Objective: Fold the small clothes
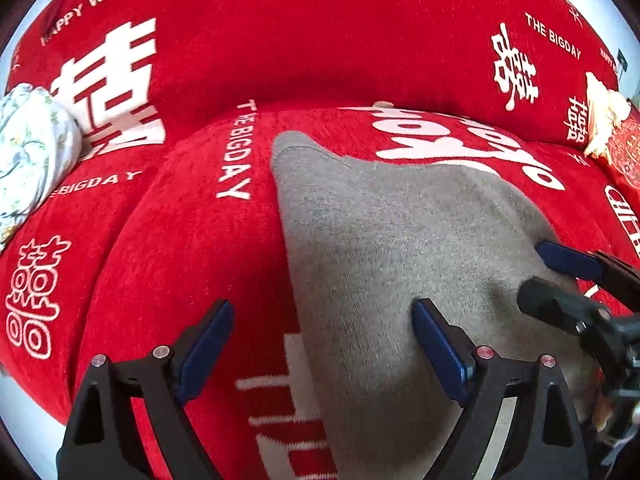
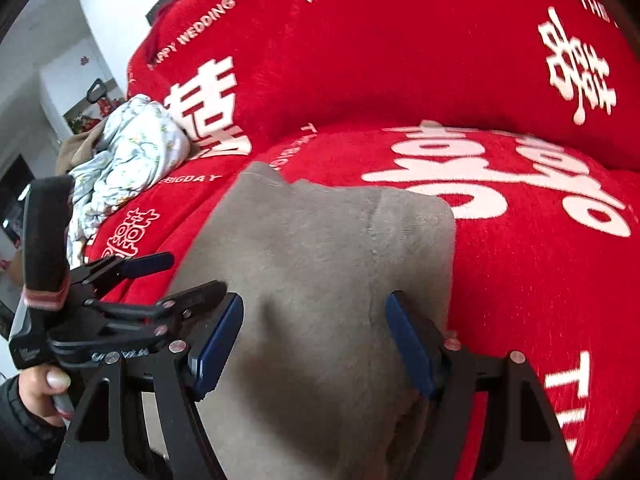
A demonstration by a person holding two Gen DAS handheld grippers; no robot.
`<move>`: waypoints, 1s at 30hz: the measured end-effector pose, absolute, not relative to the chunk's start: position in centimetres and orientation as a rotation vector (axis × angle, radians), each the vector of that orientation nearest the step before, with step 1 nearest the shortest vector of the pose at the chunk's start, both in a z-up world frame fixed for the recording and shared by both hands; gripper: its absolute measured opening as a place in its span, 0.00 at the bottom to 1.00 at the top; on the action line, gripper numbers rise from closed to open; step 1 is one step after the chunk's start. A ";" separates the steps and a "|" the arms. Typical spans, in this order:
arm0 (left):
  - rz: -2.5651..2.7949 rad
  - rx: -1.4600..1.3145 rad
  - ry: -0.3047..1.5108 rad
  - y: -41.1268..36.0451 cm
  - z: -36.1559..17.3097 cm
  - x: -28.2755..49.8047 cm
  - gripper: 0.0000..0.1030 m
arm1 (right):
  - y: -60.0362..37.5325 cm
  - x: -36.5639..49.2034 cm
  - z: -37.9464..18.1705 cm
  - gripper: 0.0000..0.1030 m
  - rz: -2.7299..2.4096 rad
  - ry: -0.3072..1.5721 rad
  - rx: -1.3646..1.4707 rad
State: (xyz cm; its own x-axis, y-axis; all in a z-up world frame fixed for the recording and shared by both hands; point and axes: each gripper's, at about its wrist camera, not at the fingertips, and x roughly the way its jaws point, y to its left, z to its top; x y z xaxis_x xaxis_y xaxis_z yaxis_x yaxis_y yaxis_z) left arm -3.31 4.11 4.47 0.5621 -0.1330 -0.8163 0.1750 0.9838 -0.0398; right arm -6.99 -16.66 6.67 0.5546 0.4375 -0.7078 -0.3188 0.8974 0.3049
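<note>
Both hand-held grippers, left & right, jaws wide, gripping nothing, over grey garment.

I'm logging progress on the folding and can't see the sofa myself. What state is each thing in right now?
grey garment: spread on the red sofa cover, not gripped.
left gripper: jaws open, straddling the garment's left edge.
right gripper: jaws open over the garment's near part.
floral cloth: crumpled in a heap at the sofa's left end.
red sofa cover: draped over seat and backrest.
</note>
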 end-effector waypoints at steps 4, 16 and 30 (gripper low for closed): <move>-0.173 0.044 0.958 4.0 3.7 -2.0 1.00 | -17.5 -5.9 5.7 0.75 0.473 0.887 0.201; -0.187 0.026 0.889 4.6 5.3 -5.0 1.00 | -15.1 -11.2 8.4 0.75 0.517 0.785 0.067; -0.181 0.033 0.909 5.6 3.9 -8.6 1.00 | -15.5 -15.4 5.7 0.75 0.491 0.807 0.074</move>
State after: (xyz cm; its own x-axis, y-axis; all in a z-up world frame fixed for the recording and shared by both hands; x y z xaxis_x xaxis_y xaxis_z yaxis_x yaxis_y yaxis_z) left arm -8.61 5.60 3.86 0.6006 -0.1428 -0.7867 0.1703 0.9842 -0.0486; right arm -15.38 -15.53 5.72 0.5857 0.4489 -0.6748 -0.3932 0.8855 0.2476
